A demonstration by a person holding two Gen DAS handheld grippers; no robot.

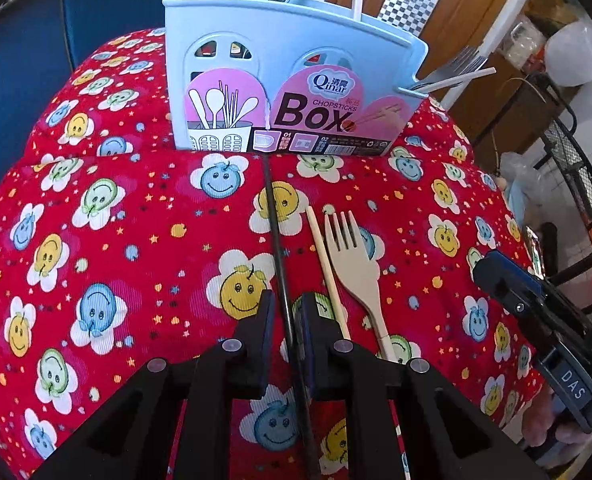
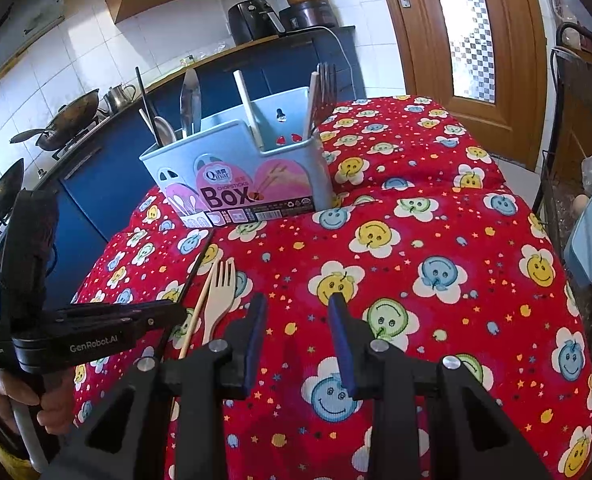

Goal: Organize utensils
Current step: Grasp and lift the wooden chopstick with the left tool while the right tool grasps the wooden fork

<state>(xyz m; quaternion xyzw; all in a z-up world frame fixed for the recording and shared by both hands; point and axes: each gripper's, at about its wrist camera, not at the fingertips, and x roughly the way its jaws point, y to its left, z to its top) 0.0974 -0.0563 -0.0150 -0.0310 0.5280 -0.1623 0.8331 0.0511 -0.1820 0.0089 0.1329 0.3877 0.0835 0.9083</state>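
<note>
On the red smiley-print bench, your left gripper has its jaws pinched on a black chopstick, its tip aimed at the blue chopsticks box, likely so it can be lifted into a compartment. Just beside it lie a wooden chopstick and wooden fork, not yet stowed. Your right gripper hovers with jaws apart, empty, probably waiting its turn.
</note>
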